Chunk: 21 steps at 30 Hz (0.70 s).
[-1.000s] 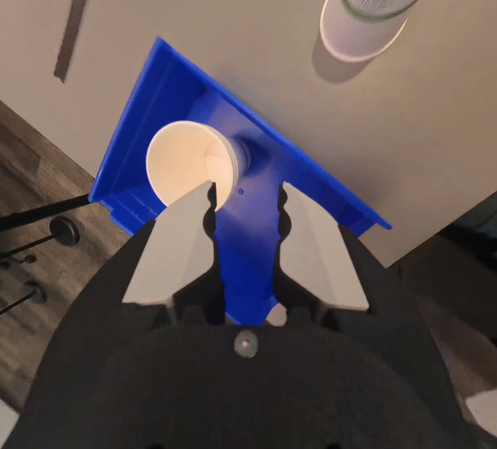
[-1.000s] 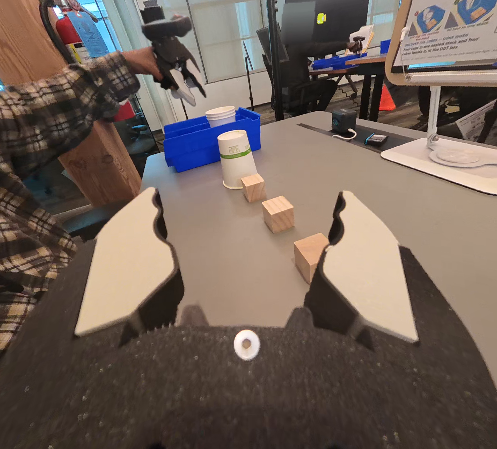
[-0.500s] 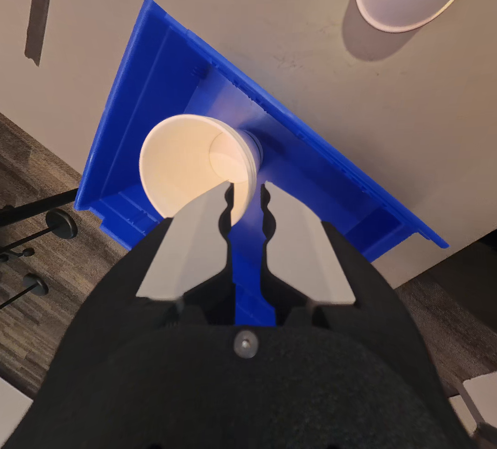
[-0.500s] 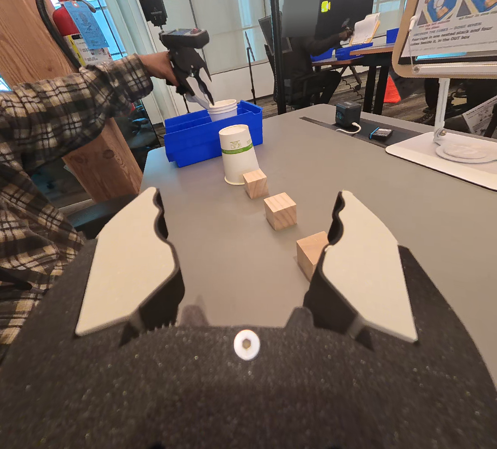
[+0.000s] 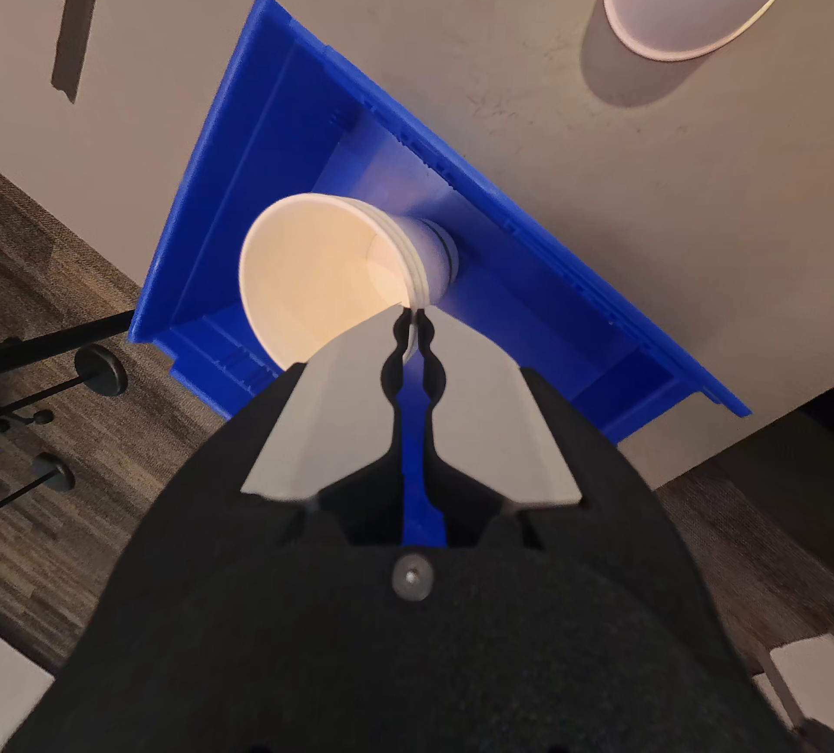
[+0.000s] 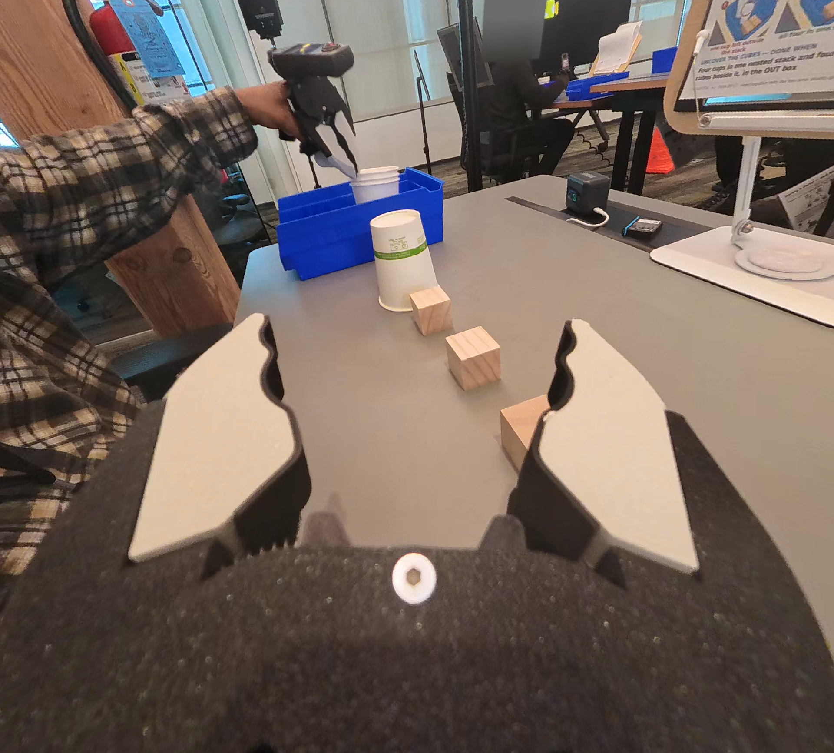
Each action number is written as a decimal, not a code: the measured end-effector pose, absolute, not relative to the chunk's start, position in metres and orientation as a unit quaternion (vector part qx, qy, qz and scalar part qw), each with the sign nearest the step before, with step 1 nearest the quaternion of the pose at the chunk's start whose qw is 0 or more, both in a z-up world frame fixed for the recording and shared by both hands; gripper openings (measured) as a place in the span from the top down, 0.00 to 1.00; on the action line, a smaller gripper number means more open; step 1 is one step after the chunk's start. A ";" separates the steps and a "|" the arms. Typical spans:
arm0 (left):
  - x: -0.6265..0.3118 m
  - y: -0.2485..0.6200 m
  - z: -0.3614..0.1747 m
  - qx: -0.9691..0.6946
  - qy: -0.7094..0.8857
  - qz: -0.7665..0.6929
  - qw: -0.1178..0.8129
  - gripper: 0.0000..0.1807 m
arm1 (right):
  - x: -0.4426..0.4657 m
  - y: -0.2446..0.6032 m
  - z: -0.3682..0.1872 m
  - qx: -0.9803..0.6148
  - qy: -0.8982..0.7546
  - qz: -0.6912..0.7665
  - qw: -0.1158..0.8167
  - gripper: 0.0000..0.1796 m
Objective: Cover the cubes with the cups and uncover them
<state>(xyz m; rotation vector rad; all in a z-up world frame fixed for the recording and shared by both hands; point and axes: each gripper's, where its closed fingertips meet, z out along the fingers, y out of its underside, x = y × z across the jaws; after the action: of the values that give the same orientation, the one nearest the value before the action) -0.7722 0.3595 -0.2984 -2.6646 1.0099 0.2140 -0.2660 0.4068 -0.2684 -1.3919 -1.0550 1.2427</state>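
The left gripper (image 5: 414,316), its pale wavy-edged jaws pinching the thin rim of a stack of nested white paper cups (image 5: 343,275), reaches into a glossy blue plastic bin (image 5: 280,108) on the smooth grey bench (image 6: 564,293). An upturned paper cup (image 6: 401,266) stands beside three bare wooden cubes (image 6: 474,356) in a row. The right gripper (image 6: 417,363) hovers with jaws spread wide.

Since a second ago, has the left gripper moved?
Yes. The left gripper came down from above the blue bin and shut on the rim of the cup stack.
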 end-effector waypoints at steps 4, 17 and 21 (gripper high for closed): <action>-0.772 0.357 -0.290 -0.921 0.352 0.087 0.143 0.98 | -0.268 0.405 -0.269 -0.568 -0.433 0.513 0.477 0.36; -0.761 0.356 -0.188 -0.885 0.326 0.184 0.275 0.99 | -0.269 0.400 -0.267 -0.563 -0.418 0.522 0.486 0.35; -0.754 0.356 -0.158 -0.876 0.289 0.176 0.342 0.99 | -0.270 0.397 -0.265 -0.556 -0.397 0.537 0.495 0.34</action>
<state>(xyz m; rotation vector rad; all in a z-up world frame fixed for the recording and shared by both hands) -0.7538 0.3564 -0.1579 -2.2788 0.7517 0.4579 -0.2701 0.3970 -0.2651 -1.3485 -0.9629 1.3007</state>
